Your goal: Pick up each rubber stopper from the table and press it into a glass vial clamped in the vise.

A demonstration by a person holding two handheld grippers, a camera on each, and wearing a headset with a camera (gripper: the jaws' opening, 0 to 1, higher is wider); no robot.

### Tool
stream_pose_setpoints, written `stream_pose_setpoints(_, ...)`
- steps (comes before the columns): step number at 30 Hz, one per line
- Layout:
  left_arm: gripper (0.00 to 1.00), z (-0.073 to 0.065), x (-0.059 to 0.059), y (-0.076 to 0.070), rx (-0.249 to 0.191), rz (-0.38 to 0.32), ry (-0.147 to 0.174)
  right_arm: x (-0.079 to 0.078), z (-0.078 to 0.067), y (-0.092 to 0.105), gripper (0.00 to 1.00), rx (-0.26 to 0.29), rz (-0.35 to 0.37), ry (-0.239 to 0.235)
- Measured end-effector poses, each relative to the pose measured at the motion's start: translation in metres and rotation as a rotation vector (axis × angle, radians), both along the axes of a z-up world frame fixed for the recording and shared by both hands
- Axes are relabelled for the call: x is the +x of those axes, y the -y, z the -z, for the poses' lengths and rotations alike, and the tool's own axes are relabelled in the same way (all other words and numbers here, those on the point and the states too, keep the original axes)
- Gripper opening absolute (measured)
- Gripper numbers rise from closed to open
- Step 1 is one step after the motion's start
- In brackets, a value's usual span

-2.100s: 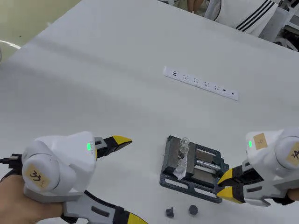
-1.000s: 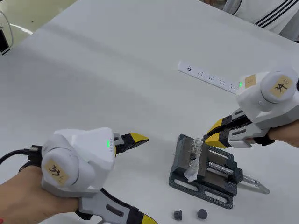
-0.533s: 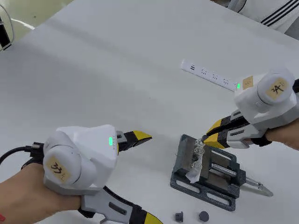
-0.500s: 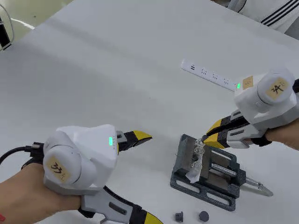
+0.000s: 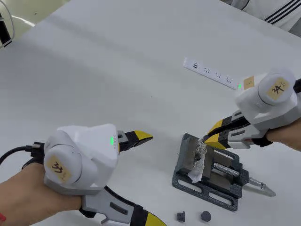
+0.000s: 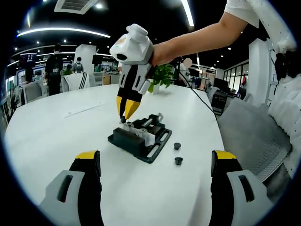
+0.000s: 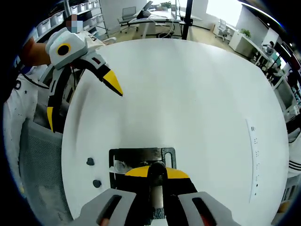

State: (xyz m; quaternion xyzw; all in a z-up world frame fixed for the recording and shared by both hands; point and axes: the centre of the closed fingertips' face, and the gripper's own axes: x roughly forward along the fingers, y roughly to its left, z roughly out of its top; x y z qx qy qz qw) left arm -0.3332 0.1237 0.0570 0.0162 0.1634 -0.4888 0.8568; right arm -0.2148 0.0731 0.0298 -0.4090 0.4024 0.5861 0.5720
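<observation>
A dark metal vise (image 5: 209,190) stands on the white table and clamps clear glass vials (image 5: 201,149). My right gripper (image 5: 207,140) hangs over the far vial, shut on a dark rubber stopper (image 7: 156,171) that sits at the vial's mouth. The left gripper view shows the right gripper (image 6: 126,109) tip-down on the vise (image 6: 136,141). Two more grey stoppers (image 5: 181,216) (image 5: 205,216) lie on the table in front of the vise. My left gripper (image 5: 146,178) is open and holds nothing, well to the left of the vise.
A white power strip (image 5: 211,74) lies on the table beyond the vise. The vise's screw handle (image 5: 261,187) sticks out to the right. A striped sleeve of another person (image 5: 277,12) shows at the far edge. Bare table lies left of the vise.
My right gripper came up from the vise's front right corner to above the far vial, then settled slightly lower. The left gripper has hardly moved.
</observation>
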Motion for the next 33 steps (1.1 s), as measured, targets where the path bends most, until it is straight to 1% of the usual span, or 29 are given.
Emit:
stream_pose_setpoints(7, 0.98, 0.0012, 0.0004, -0.0001, -0.005, -0.001, -0.001, 0.0016, -0.0004, 0.0000, 0.05, 0.002, 0.003, 0.001)
stream_pose_setpoints(15, 0.98, 0.0015, -0.0006, 0.0004, -0.008, -0.002, -0.001, 0.0011, 0.0015, 0.0007, 0.05, -0.008, 0.000, 0.006)
stream_pose_setpoints(25, 0.97, 0.0013, -0.0009, 0.0006, -0.012, -0.003, -0.002, 0.0011, 0.0018, -0.0005, 0.05, -0.014, 0.012, -0.006)
stream_pose_setpoints(33, 0.97, -0.0002, 0.0000, 0.0021, -0.016, -0.006, -0.006, 0.0010, 0.0020, -0.0018, 0.05, -0.047, -0.002, -0.013)
